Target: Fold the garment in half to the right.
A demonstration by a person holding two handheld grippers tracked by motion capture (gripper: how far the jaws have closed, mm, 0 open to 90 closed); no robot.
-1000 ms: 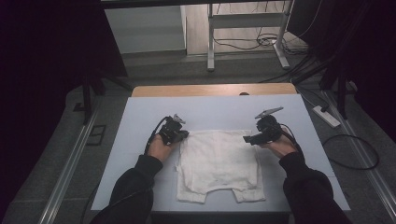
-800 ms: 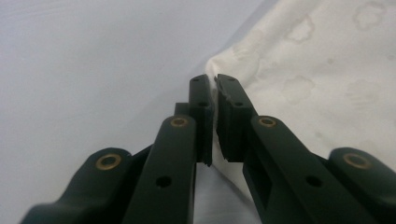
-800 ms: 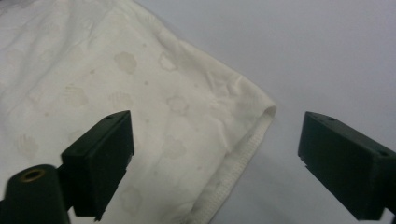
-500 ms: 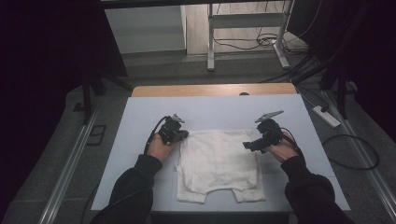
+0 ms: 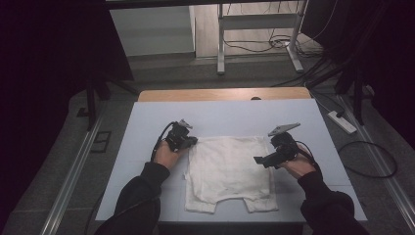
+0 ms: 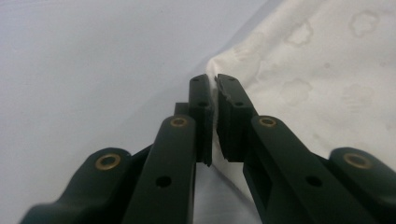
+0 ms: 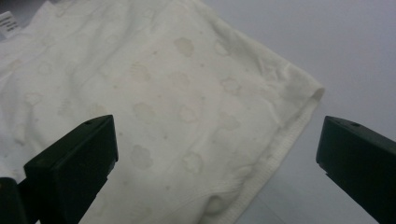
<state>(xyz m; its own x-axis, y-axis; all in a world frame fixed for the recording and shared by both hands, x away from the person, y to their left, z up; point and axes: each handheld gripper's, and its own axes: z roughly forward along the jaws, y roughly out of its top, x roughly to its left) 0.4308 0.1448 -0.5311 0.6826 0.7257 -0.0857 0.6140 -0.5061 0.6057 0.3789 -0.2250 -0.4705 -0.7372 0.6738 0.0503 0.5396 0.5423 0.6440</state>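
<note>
1. My left gripper [image 5: 190, 142] sits at the far left corner of the garment, held in my left hand [image 5: 165, 155]. In the left gripper view the two black jaws are pressed almost together, with the fabric's corner edge pinched between the pads. I read that as clamped on the cloth.

2. One garment [image 5: 227, 171]: a single white piece, lying flat near the middle of the table [image 5: 147, 127], between my two hands. It has two short leg-like lobes at its near edge. Close up, a faint cloud print shows on it [image 7: 187, 112], plus a ribbed hem along the edge.

3. My right gripper [image 5: 262, 160] hovers at the garment's right edge, in my right hand [image 5: 296, 166]. In the right gripper view its jaws stand wide apart, one at each side of the frame, with the cloth's corner lying beneath and between them. The pads touch nothing. The jaws have just been opening.

4. Count: two grippers, two hands, one garment, one table. One grey three-cornered plate rides on top of each gripper, two in all.

5. Hard to make out: a small white tag at the top left of the right gripper view is cut off and unreadable. The left jaws cover the pinched corner itself, so I cannot tell how many layers are caught. My sleeves run off the bottom of the high view.
</note>
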